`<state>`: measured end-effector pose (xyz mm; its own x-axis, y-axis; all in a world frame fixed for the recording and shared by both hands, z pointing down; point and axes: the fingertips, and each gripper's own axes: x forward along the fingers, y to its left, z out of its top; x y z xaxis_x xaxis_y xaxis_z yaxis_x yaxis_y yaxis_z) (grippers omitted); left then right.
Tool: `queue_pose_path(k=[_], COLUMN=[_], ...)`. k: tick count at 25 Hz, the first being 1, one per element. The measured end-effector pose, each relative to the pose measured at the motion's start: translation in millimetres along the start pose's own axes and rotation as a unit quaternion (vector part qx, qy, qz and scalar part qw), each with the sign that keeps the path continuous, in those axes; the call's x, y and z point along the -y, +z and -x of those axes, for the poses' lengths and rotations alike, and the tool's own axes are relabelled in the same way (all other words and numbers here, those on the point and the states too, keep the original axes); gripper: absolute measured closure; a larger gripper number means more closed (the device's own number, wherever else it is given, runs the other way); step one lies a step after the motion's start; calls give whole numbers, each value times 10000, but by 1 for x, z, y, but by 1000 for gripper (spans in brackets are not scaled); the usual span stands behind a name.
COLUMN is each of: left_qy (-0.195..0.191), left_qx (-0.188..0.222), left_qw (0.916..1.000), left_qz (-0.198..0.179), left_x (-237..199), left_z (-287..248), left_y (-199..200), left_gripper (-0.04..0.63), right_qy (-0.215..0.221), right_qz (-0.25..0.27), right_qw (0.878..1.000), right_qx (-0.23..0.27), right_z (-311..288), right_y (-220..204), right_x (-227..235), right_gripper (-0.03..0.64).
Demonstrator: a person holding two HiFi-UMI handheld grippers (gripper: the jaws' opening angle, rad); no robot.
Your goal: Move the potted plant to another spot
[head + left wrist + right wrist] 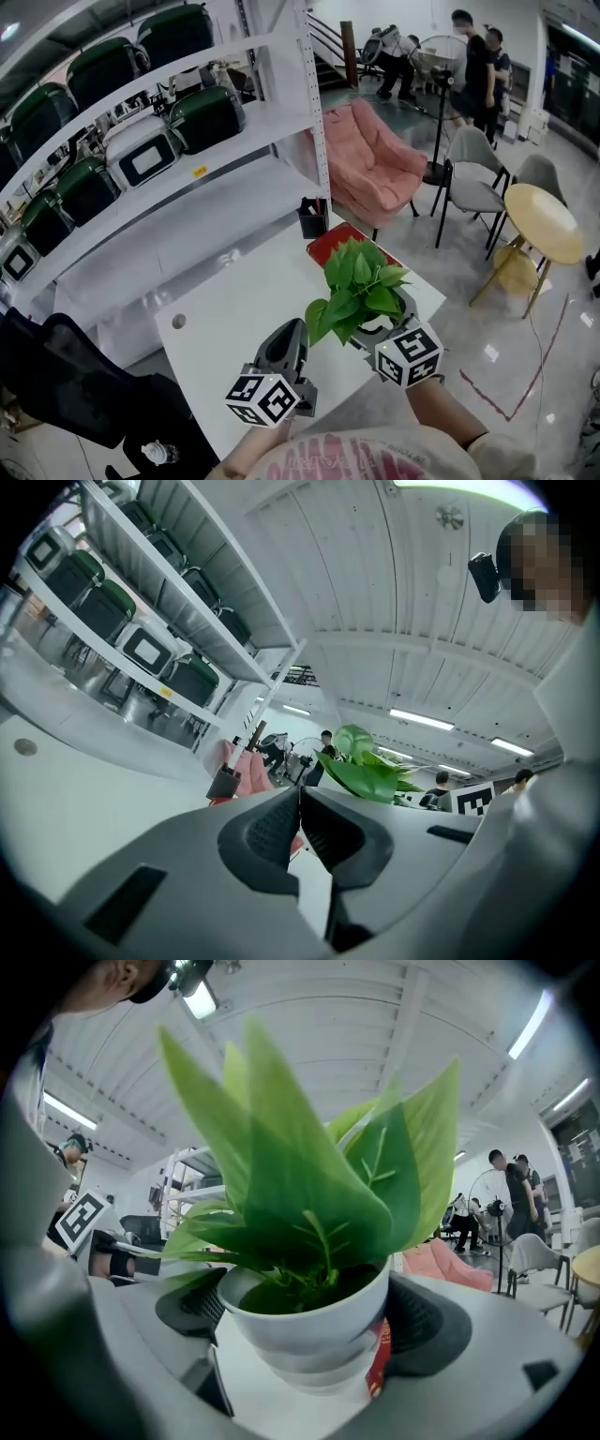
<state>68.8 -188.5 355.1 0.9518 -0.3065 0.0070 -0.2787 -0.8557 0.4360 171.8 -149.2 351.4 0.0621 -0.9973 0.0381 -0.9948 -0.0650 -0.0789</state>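
at lower centre, right gripper [380, 328] pinches the pot [314, 1335] wall; likely light, slick, leaves [300, 1185] soft. left gripper [298, 817] pressed together, empty.

Left gripper [298, 829]: jaws pressed together, nothing between them; held just left of the potted plant [359, 281], with its marker cube [262, 398] turned toward the person.
Right gripper [314, 1321]: jaws on either side of the plant's white pot [309, 1335], pads touching its wall.
Right forearm [439, 405]: bare, reaching in from below the plant.
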Motion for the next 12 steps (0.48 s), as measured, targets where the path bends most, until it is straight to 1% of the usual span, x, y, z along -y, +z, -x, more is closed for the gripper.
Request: queue_pose_path(k=[5,9,12], left_qy=[204,535,848], left_qx=[110,303,473], left_qw=[9997,9981,9953], left_qz=[-63,-98,-62], left_x=[-12,-22,-31], left_z=[-6,-16,-29], left_y=[10,21,29], left_gripper=[571,571,571], right_qy=[218,524,842], right_qz=[-31,-55,-26], right_qw=[9998,9986,9964], right_qx=[4,-32,-110], right_z=[-22,-45,-65], right_y=[5,8,9], right_x=[7,17,29], right_gripper=[77,77,77])
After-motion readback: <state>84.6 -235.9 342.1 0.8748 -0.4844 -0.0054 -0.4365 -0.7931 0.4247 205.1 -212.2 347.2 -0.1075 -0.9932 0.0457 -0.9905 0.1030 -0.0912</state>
